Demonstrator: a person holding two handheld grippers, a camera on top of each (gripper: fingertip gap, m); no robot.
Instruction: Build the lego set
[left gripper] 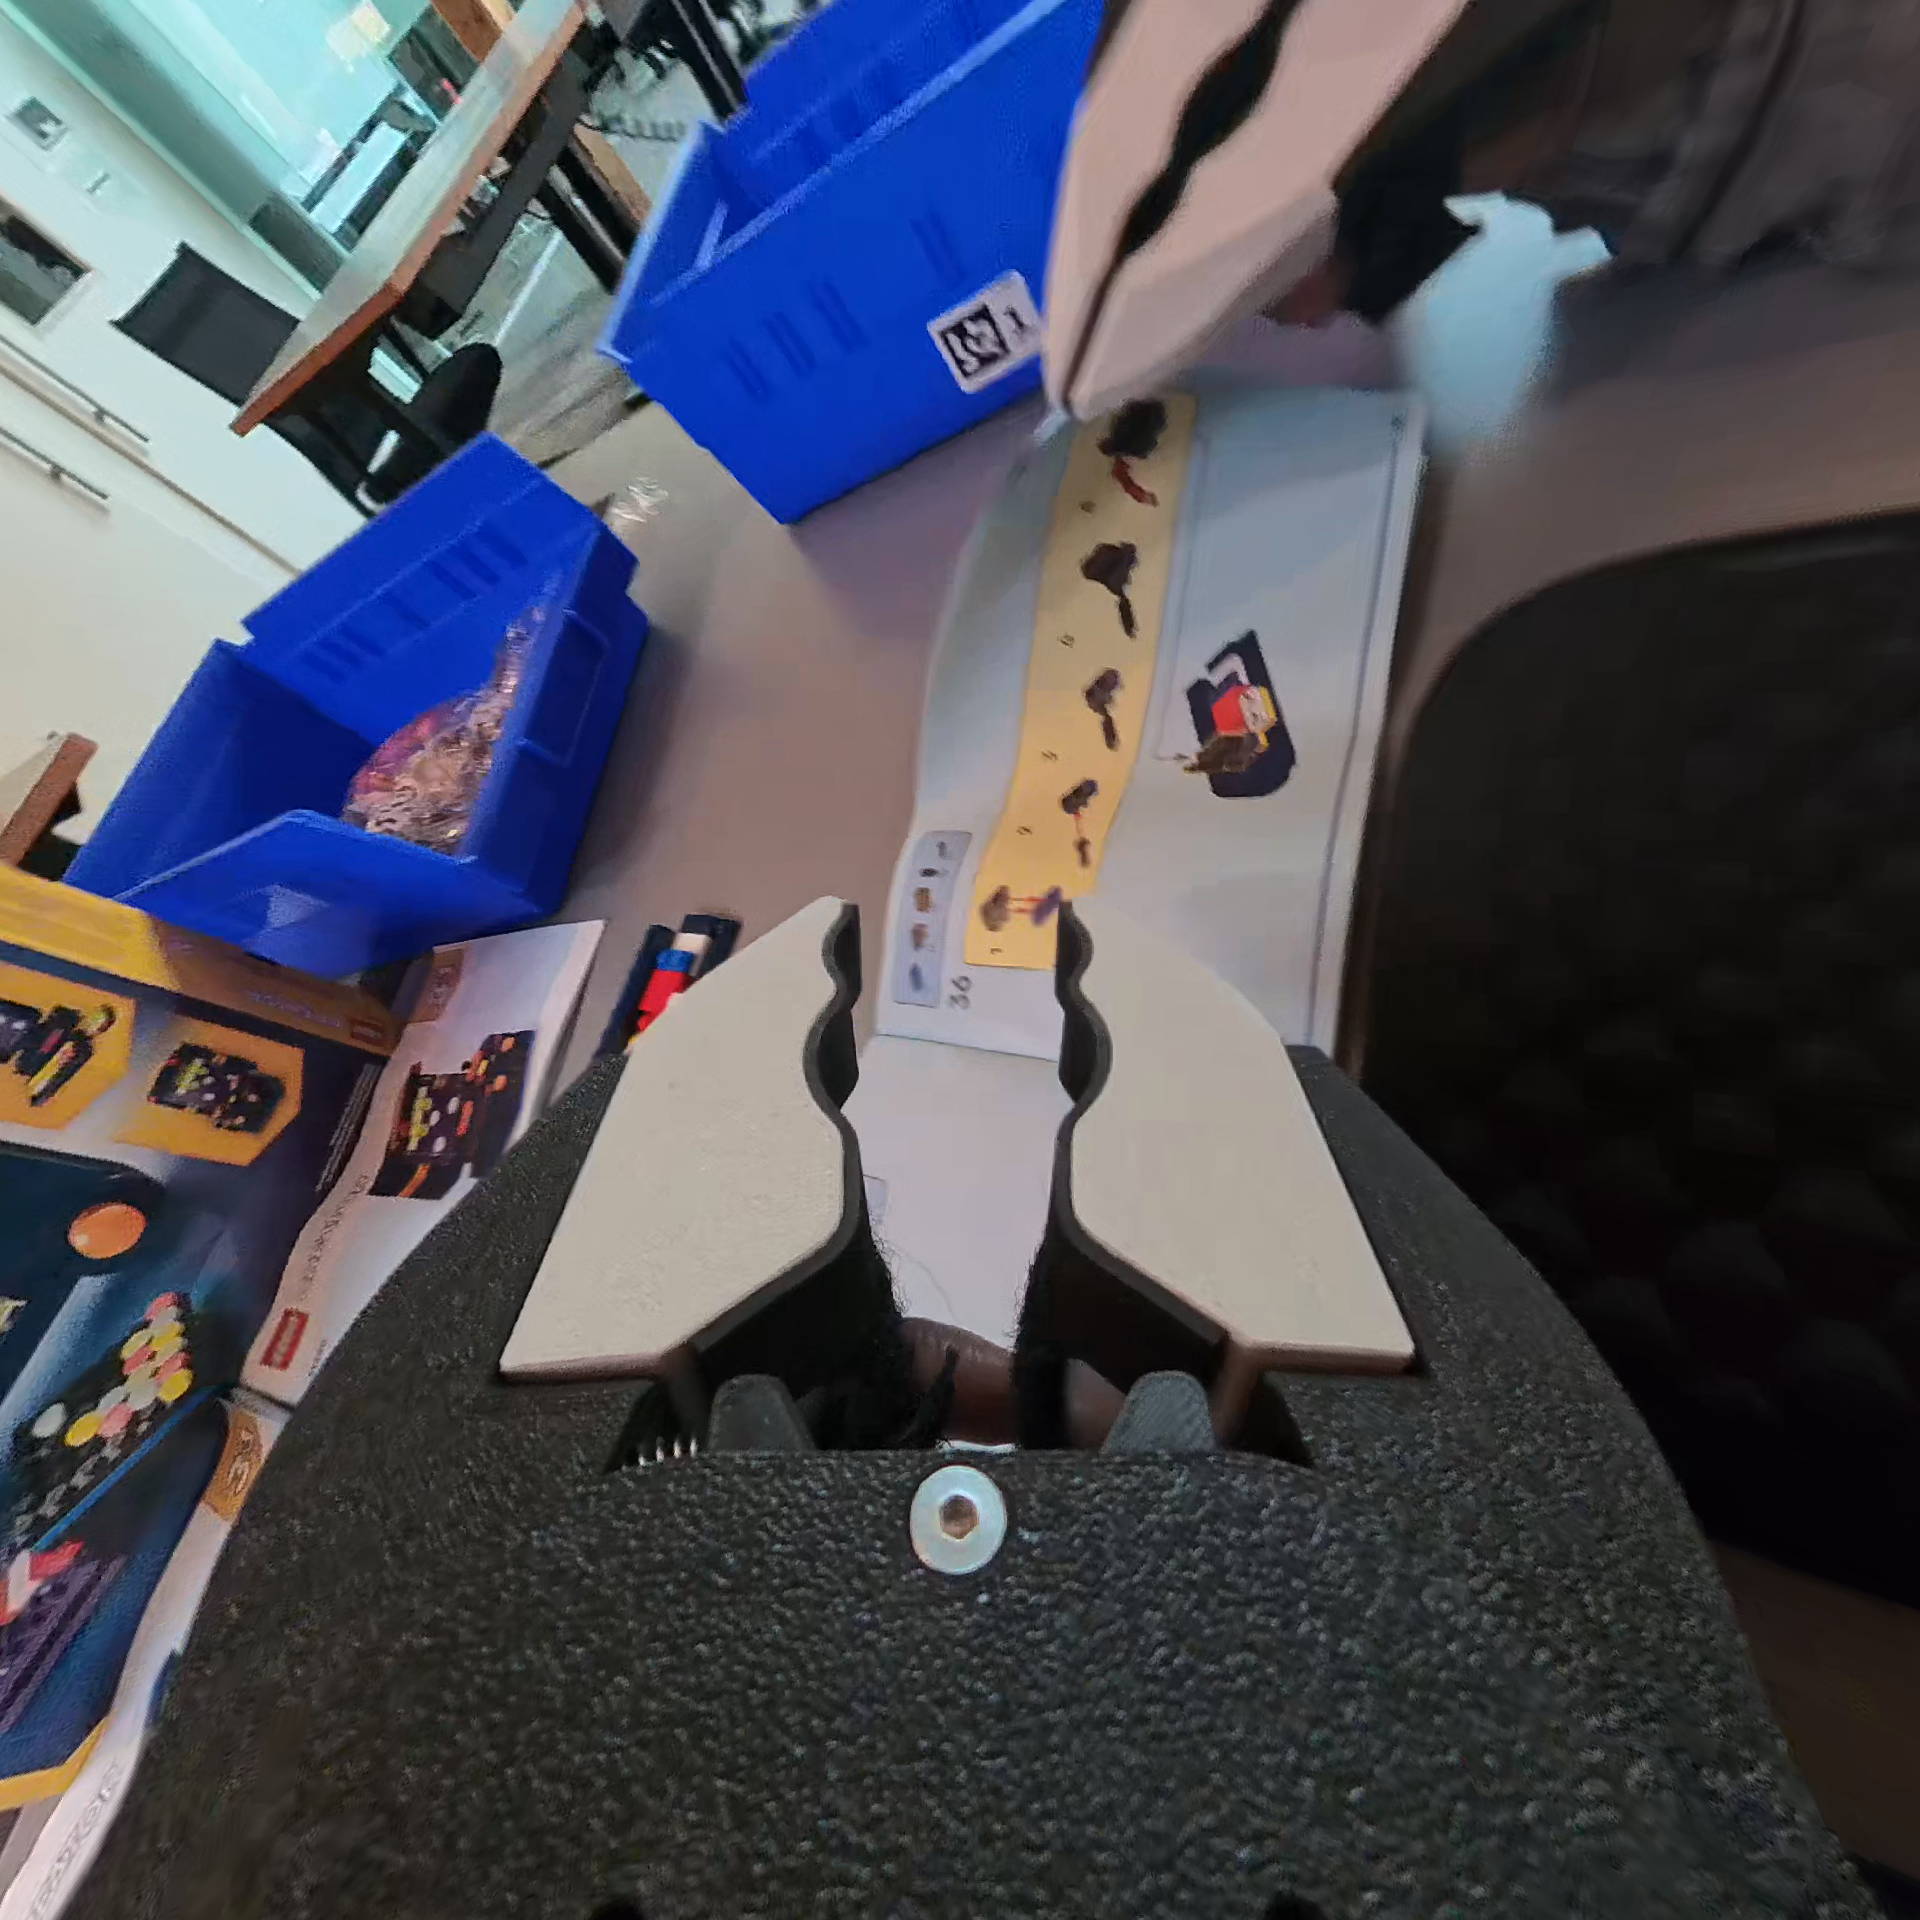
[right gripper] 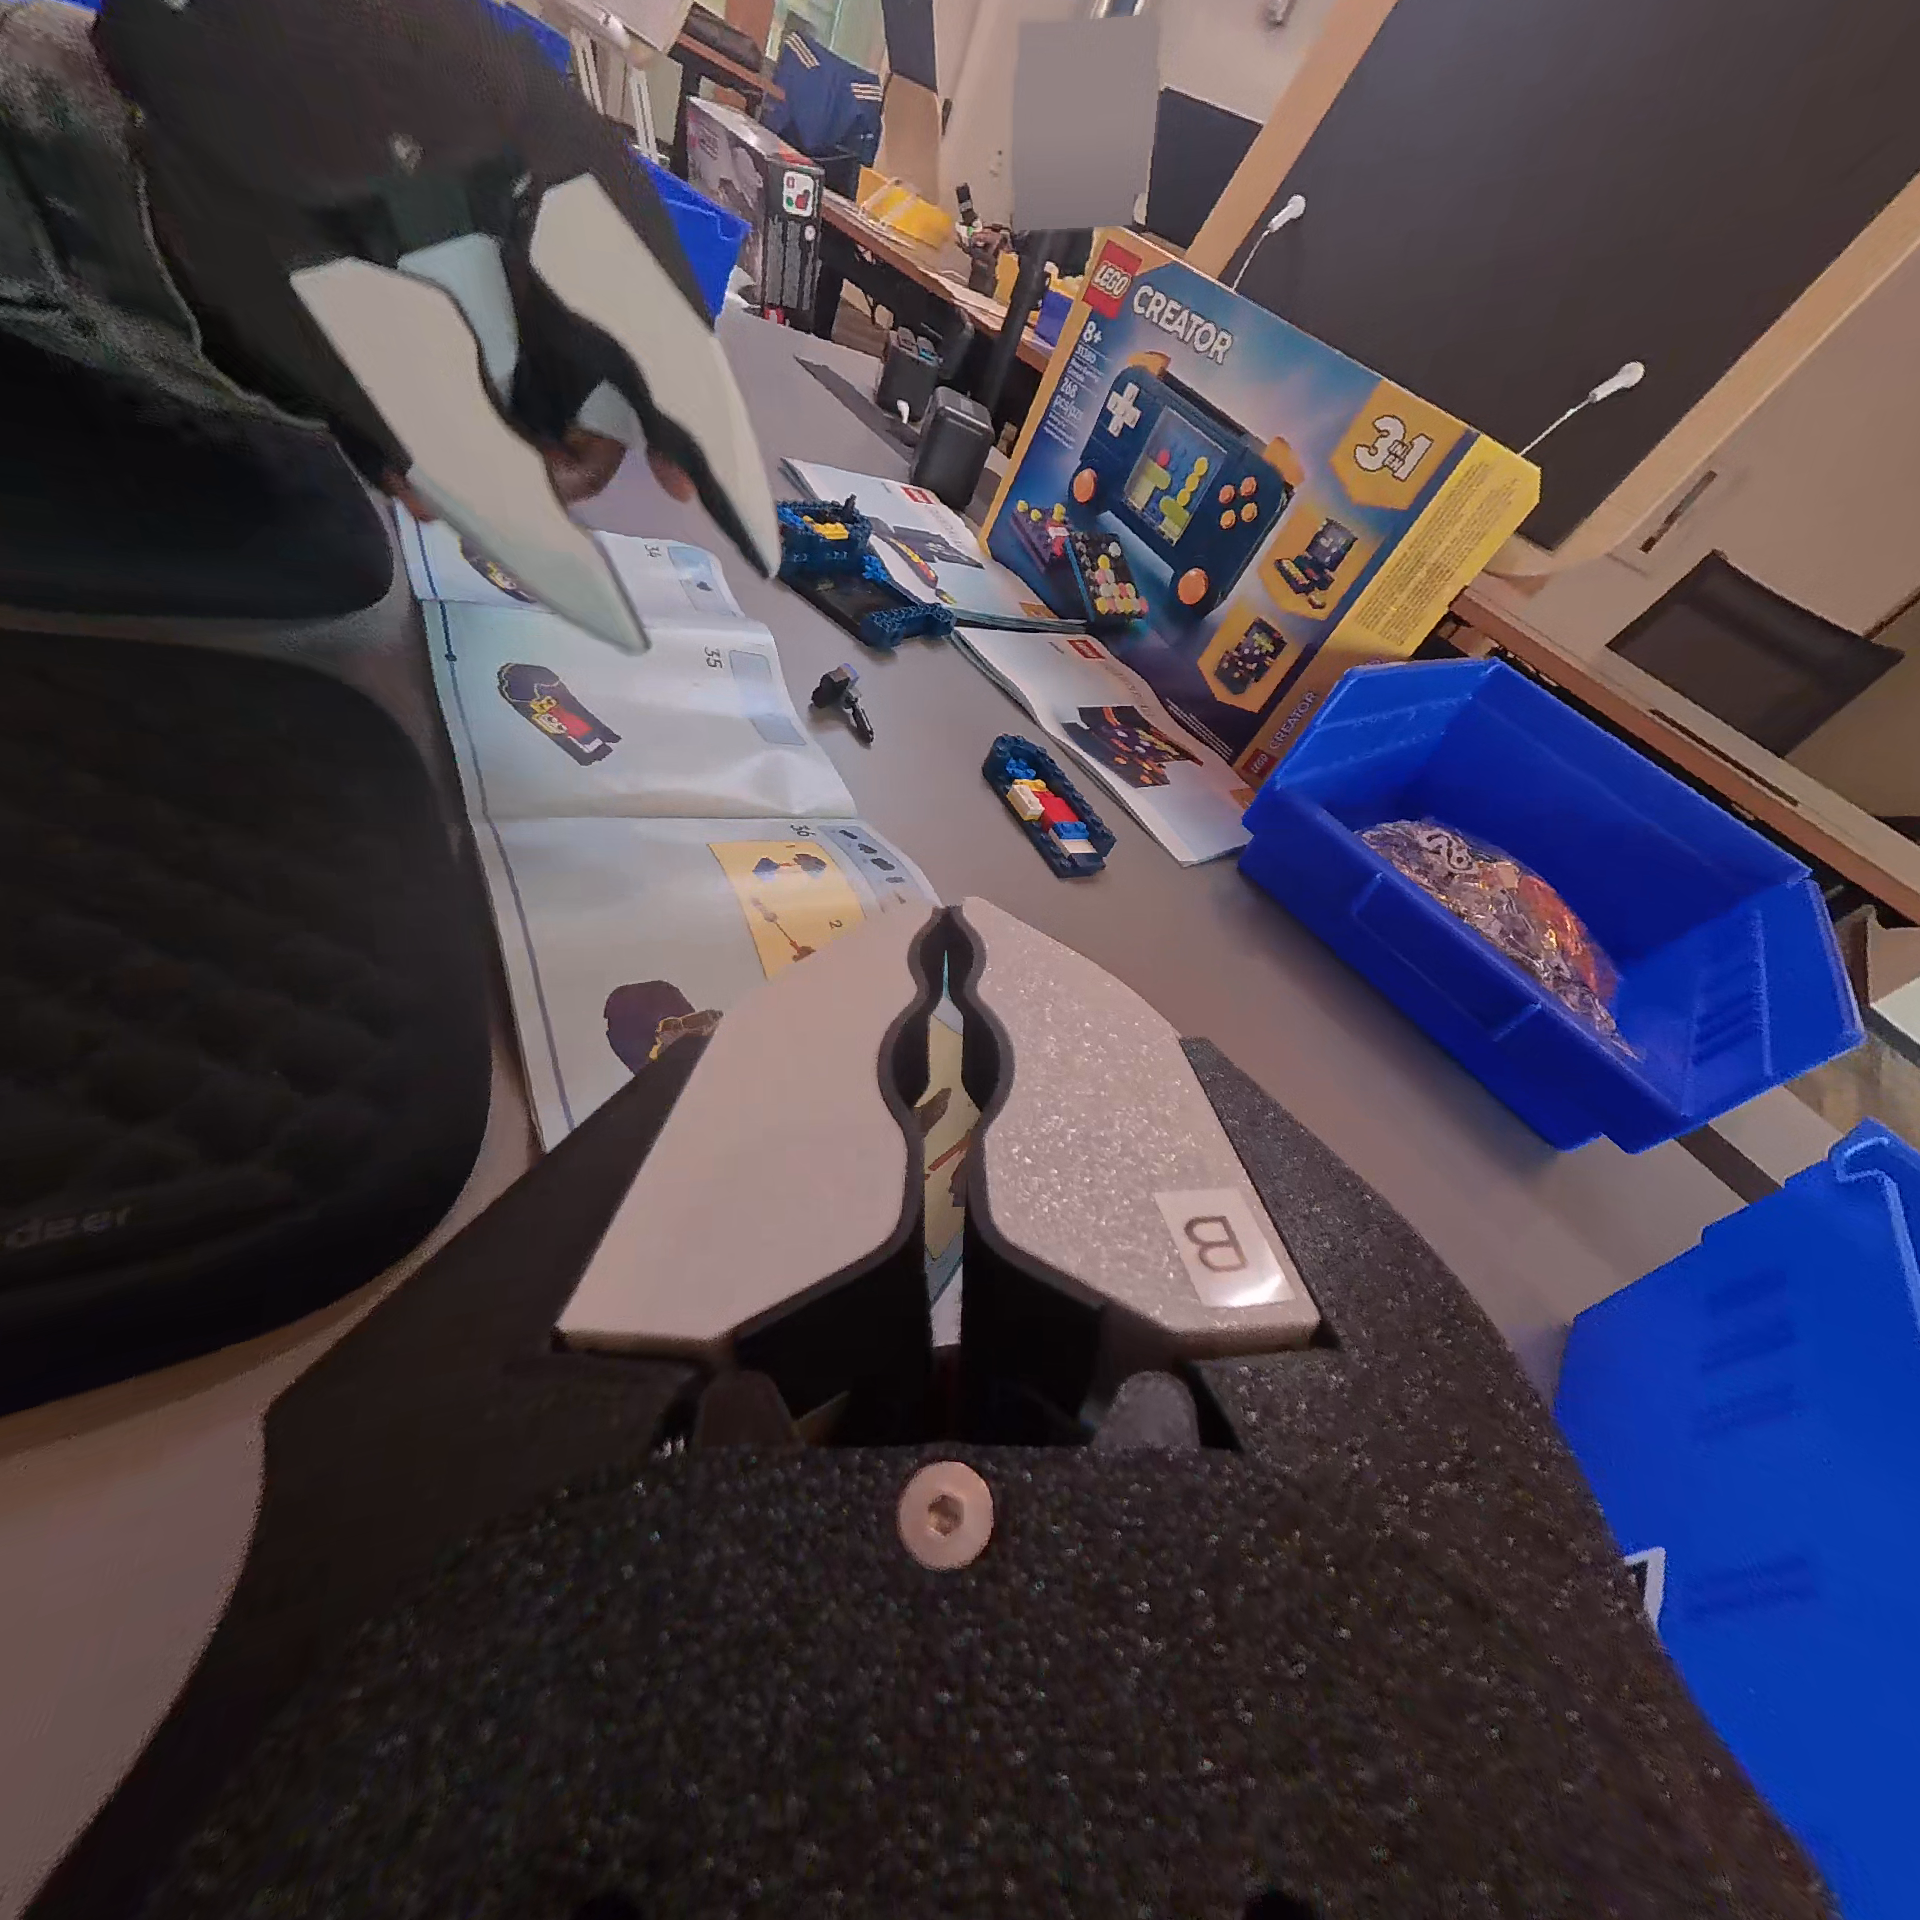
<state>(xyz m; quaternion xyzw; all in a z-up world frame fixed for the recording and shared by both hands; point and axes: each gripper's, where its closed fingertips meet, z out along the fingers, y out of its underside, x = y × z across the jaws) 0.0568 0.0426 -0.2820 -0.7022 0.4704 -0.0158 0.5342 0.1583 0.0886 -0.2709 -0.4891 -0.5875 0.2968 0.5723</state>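
Bright, even indoor light; wide-angle bending warps the edges, and motion blur smears the left wrist view.

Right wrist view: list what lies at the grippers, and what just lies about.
At the grippers: open instruction booklet, under the open left gripper and shut right gripper, both empty.
Lying about: small black piece, flat brick build, toy box, blue bin.

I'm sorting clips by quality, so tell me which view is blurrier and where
Left wrist view: motion smear over the open booklet and right gripper. Right wrist view: sharper; only the left gripper smears; wide-angle bending at edges.
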